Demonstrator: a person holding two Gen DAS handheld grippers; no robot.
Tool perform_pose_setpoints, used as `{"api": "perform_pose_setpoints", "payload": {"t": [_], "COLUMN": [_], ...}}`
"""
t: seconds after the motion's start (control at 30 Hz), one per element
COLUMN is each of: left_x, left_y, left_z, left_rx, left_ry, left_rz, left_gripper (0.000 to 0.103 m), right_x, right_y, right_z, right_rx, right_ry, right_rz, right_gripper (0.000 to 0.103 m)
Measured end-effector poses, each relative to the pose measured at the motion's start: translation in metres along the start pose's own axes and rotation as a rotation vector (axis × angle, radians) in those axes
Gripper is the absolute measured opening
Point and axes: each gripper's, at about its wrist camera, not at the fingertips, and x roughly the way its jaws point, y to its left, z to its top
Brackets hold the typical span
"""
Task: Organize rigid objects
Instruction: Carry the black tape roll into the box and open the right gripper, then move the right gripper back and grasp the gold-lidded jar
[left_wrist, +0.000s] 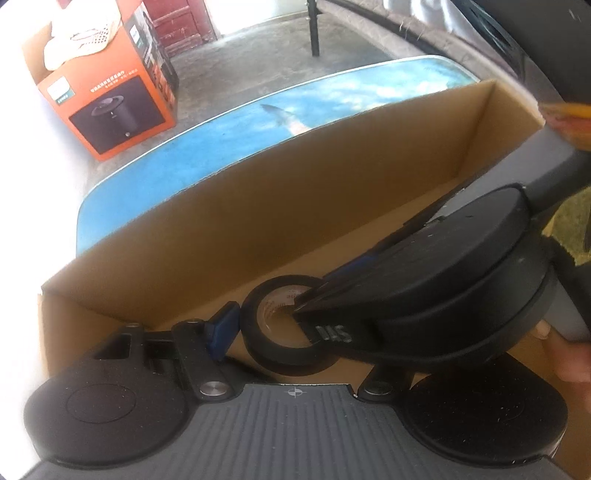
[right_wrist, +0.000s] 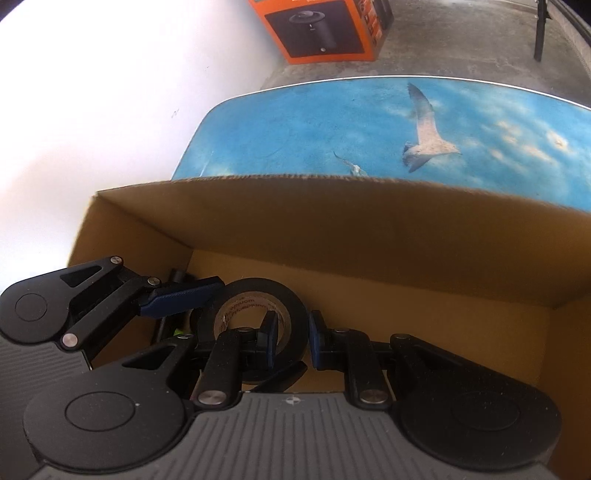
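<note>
Tape roll (right_wrist: 255, 325), pinched by right tool (right_wrist: 291, 339)

blue seagull-print table (right_wrist: 369, 122), open cardboard box (right_wrist: 332, 221) apparently on it

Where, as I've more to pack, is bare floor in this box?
Bare floor runs from the tape roll to the right wall of the cardboard box. Blue table beyond is bare. Crowded in the left corner, around the roll.
</note>
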Motion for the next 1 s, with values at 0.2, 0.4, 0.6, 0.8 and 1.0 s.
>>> {"api": "perform_pose_setpoints", "payload": {"t": [0.2,0.4,0.6,0.8,1.0], "left_x": [0.010,-0.008,-0.043,-0.104,-0.170], "left_y": [0.011,0.010,0.001,0.000,-0.025], "left_z": [0.004,0.000,-0.007,-0.022,-0.043], "left_rx": [-0.024,-0.024,-0.001,-0.014,0.018], "left_ry": [0.011,-0.049,-0.130,-0.253,-0.365], "left_rz": [0.027,0.064,0.103,0.044,0.001], "left_gripper": [0.068,0.072,0.077,0.088,0.090], "right_x": [0.007,0.013,-0.001,-0.062,-0.137], "right_y": [-0.002,-0.005,-0.007,-0.004,-0.001], "right_z": [0.001,0.004,0.005,-0.017,-0.064], "right_rx": [0.042,0.082,0.120,0.101,0.092], "right_ry": [-0.044,-0.072,-0.086,-0.198,-0.348], "right_rz": [0.015,0.060,0.106,0.146,0.230], "right_gripper": [0.021,0.024,0.030,0.050,0.059]}}
